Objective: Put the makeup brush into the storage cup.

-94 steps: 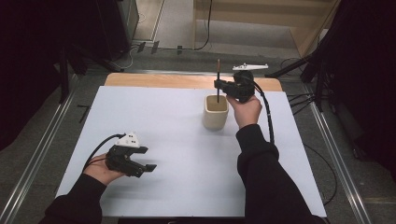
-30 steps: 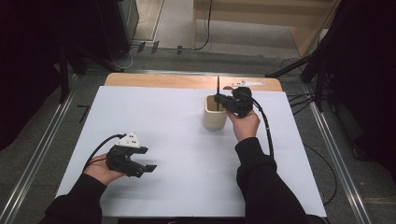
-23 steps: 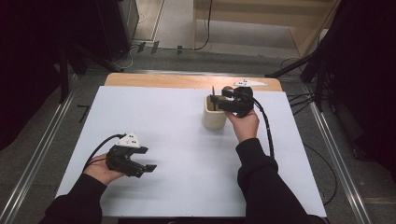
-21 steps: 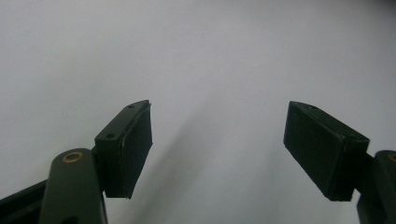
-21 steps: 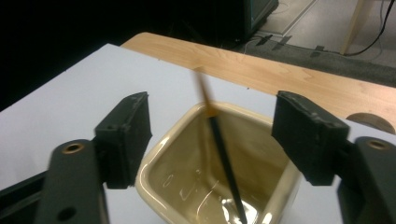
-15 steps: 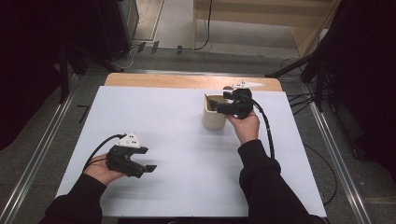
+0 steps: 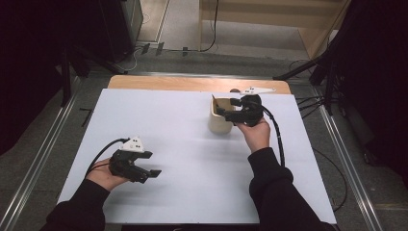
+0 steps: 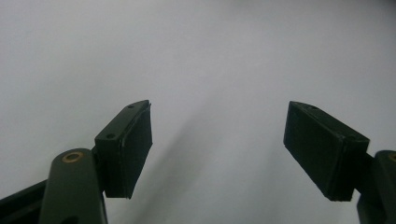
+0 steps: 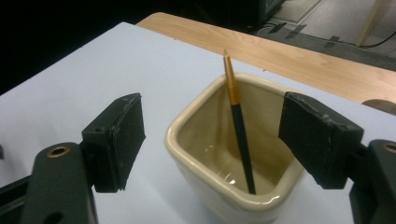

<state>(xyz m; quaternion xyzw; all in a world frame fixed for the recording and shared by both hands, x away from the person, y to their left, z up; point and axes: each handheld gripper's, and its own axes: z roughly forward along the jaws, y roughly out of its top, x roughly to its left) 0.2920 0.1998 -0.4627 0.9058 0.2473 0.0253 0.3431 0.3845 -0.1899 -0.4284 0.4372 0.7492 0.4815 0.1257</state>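
Note:
A cream ceramic cup [image 7: 219, 118] [image 9: 219, 154] stands on the white table top toward the back right. Inside it leans a thin brush [image 9: 239, 126] with a black shaft and an orange upper part, its tip resting against the far rim. My right gripper [image 7: 230, 109] [image 9: 212, 135] hovers just above and beside the cup, open, with nothing between its jaws. My left gripper [image 7: 146, 172] [image 8: 219, 144] rests low over the front left of the table, open and empty, its pads [image 8: 126, 144] wide apart over bare white surface.
The white sheet [image 7: 192, 159] covers most of the table; a strip of bare wood [image 7: 159, 83] runs along its far edge. Metal rails [image 7: 38, 159] flank both sides. A cable [image 7: 276, 139] trails from the right gripper along the forearm.
The right gripper lowered the brush into the cup and let go of it; its jaws now stand open by the rim. The left gripper has stayed in place.

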